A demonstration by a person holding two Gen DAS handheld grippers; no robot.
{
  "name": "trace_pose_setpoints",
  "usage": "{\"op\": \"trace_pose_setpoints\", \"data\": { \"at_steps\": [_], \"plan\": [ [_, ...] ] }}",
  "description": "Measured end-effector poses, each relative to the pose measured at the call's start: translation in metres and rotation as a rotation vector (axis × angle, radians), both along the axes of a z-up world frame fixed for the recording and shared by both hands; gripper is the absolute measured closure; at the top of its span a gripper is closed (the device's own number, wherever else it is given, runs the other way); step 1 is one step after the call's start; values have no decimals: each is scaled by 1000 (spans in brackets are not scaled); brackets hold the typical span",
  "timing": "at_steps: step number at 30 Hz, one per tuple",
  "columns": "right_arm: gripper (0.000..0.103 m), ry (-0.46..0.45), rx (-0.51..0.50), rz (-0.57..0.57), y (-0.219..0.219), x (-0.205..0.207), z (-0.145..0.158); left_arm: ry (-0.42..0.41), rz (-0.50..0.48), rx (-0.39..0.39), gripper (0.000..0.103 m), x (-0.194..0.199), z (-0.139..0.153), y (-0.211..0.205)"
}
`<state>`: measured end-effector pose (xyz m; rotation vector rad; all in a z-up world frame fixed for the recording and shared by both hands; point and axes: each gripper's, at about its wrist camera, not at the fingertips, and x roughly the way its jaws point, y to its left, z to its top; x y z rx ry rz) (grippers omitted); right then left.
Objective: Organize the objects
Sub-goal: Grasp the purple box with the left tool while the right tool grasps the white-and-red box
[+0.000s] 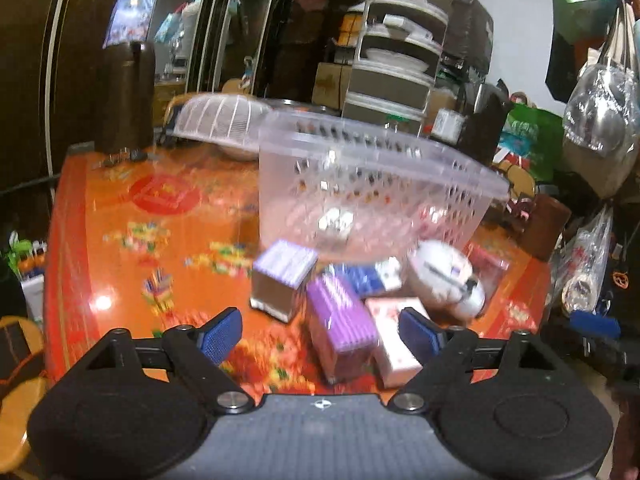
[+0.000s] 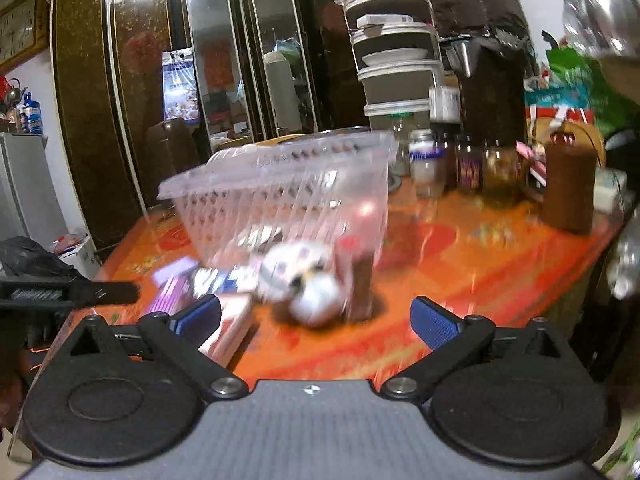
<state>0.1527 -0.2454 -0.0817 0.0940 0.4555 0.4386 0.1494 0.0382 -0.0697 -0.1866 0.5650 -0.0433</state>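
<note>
A clear perforated plastic basket (image 1: 360, 184) stands on the orange table, also in the right wrist view (image 2: 288, 196). In front of it lie small boxes: a purple box (image 1: 340, 324), a pink-white box (image 1: 394, 344), a blue box (image 1: 366, 276), a silver-sided box (image 1: 282, 280), and white round objects (image 1: 444, 280). My left gripper (image 1: 320, 334) is open above the purple and pink boxes. My right gripper (image 2: 316, 320) is open just before the white round objects (image 2: 308, 284). Both views are motion-blurred.
Several jars (image 2: 468, 164) and a brown cylinder (image 2: 568, 188) stand at the table's back right. A white dome cover (image 1: 224, 118) sits behind the basket. Stacked containers (image 2: 396, 60) and cabinets are behind. The left gripper's arm (image 2: 68, 292) shows at left.
</note>
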Motion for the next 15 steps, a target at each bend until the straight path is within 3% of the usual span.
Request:
{"op": "trace_pose_setpoints", "data": {
  "at_steps": [4,9,12,14,15],
  "plan": [
    [0,-18,-26,11,10,-10,-14,27,-23,-7,24,14,-8,-4],
    [0,-34,8,7,14,-16,-23,12,-9,80,24,23,-11,-20],
    [0,-36,7,13,19,-18,-26,29,5,84,36,26,-16,-20],
    [0,-38,0,18,25,-19,-27,46,5,79,57,28,-20,-19],
    [0,-40,-4,23,28,-19,-28,56,3,84,60,29,-23,-19]
  ]
}}
